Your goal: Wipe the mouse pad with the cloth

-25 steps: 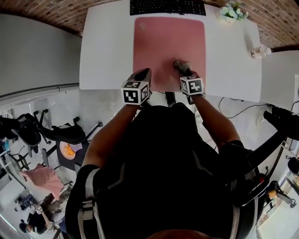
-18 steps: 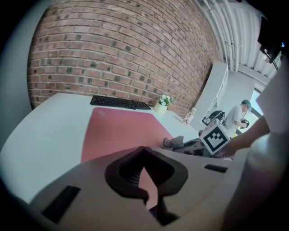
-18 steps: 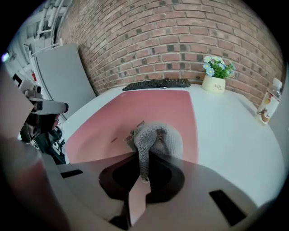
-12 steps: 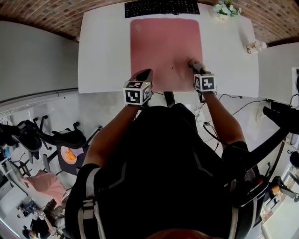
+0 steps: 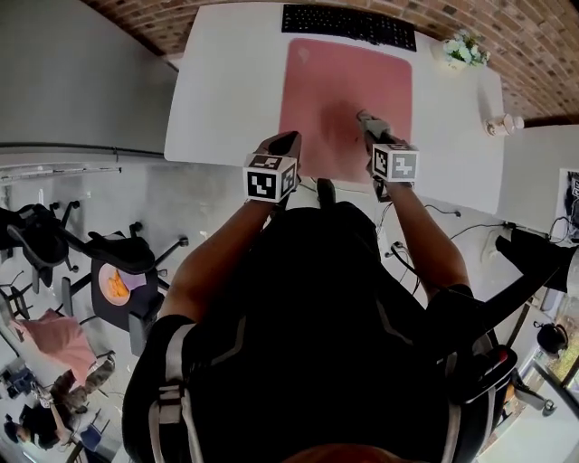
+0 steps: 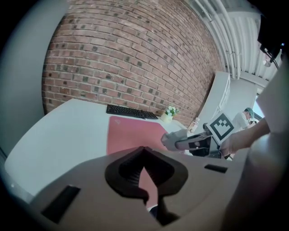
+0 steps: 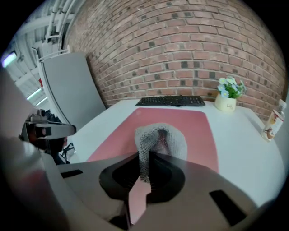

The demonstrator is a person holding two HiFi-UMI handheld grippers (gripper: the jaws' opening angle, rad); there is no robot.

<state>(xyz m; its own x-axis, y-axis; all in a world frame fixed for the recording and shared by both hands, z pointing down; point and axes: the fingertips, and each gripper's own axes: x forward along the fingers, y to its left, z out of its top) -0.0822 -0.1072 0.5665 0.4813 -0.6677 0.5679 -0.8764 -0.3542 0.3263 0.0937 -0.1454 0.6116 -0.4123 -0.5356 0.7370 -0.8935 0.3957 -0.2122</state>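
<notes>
A pink mouse pad (image 5: 339,81) lies on the white table (image 5: 226,90), below a black keyboard (image 5: 348,25). My right gripper (image 5: 366,119) is shut on a grey mesh cloth (image 7: 168,140), which bunches out ahead of its jaws over the pad (image 7: 189,128), right of the pad's middle. The cloth (image 5: 365,117) looks to be pressed on the pad; contact is hard to tell. My left gripper (image 5: 287,142) hovers at the pad's near left corner, jaws shut with nothing in them. In the left gripper view, the left gripper (image 6: 144,155) points along the pad (image 6: 131,135) toward the cloth (image 6: 173,138).
A small flower pot (image 5: 463,50) stands at the table's far right, and a bottle (image 5: 500,125) lies near the right edge. A brick wall (image 7: 180,49) backs the table. Chairs and an office floor lie below the table's near edge.
My right gripper carried the cloth across the pad to its right edge and back toward the middle. The left gripper stayed at the near left corner. The head camera shifted.
</notes>
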